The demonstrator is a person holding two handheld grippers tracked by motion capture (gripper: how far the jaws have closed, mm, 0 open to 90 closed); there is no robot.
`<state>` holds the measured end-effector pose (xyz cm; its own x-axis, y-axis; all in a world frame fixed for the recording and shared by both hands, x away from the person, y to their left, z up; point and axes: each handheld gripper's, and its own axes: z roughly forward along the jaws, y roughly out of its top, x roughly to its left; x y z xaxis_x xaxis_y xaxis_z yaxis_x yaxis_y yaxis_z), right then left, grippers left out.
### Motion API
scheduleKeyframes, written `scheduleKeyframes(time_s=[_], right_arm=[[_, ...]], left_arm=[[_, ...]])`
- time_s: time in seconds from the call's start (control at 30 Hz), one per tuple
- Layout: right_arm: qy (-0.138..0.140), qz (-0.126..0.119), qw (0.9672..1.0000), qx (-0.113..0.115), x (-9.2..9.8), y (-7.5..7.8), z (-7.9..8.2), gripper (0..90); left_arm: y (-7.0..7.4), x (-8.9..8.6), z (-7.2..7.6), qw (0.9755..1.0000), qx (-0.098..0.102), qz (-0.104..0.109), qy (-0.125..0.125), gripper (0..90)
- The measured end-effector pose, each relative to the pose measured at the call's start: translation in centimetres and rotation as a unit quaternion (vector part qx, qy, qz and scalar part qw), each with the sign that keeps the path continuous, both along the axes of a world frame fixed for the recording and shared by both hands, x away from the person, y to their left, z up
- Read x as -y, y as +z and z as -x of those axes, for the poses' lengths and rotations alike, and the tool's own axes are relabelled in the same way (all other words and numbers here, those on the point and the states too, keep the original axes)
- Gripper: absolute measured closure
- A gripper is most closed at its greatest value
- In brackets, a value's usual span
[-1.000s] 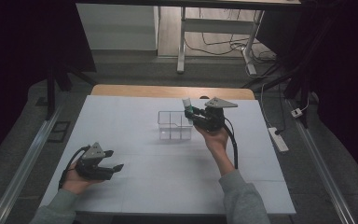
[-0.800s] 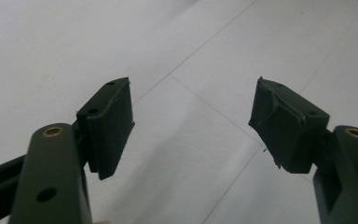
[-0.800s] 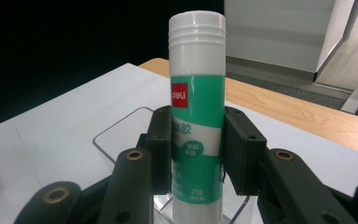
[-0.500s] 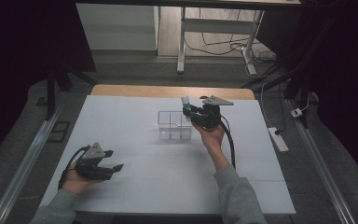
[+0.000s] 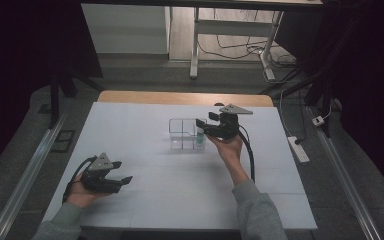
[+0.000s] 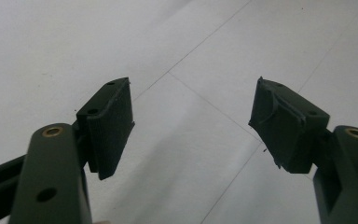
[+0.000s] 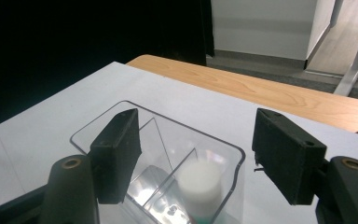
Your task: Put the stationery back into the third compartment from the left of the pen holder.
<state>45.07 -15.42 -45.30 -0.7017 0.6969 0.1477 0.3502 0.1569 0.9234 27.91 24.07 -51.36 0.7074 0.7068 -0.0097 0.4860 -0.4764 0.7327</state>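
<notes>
The clear divided box [image 5: 186, 134] sits near the table's [image 5: 145, 210] centre. A white-capped bottle [image 7: 199, 182] stands upright in its compartment nearest the right gripper [image 5: 203, 127], at about 3 o'clock in the box. That gripper hovers just above it; its jaws have just been opening and stand spread, nothing pinched. At 8 o'clock, the left gripper [image 5: 121, 171] rests with jaws spread, empty.

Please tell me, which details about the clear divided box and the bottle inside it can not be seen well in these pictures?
- Bottle body: in the right gripper view the bottom edge cuts it below its white cap; any label stays unseen.
- Bottle in the high view: too small, and the right gripper overlaps it.
- Clear divided box: near compartments partly behind the left-hand jaw in the right gripper view.
- Box contents in the high view: too small and glary.
</notes>
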Motion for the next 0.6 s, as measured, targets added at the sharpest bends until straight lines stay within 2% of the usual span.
scheduleKeyframes(time_s=[0.1, 0.2, 0.37, 0.5, 0.6], right_arm=[[0.004, 0.005, 1.0000, 0.000, 0.4, 0.1, 0.4, 32.8], [0.019, 0.024, 0.9995, -0.004, 1.4, 0.2, 1.3, 33.0], [0.028, 0.032, 0.9991, -0.008, 2.8, 0.3, 2.4, 33.8], [0.029, 0.045, 0.9984, -0.016, 4.2, 0.0, 3.8, 33.2], [0.033, 0.059, 0.9974, -0.026, 5.8, -0.7, 5.6, 32.9]], left_arm=[[0.0, 0.0, 0.0, 1.0000, -0.001, 0.001, 0.001, 29.3], [0.0, 0.0, 0.0, 1.0000, -0.002, 0.000, 0.001, 29.3], [-0.1, 0.1, 0.0, 1.0000, -0.003, -0.001, 0.002, 29.2], [-0.1, 0.2, 0.0, 1.0000, -0.004, -0.003, 0.002, 29.1], [-0.1, 0.2, -0.1, 1.0000, -0.004, -0.003, 0.003, 29.1]])
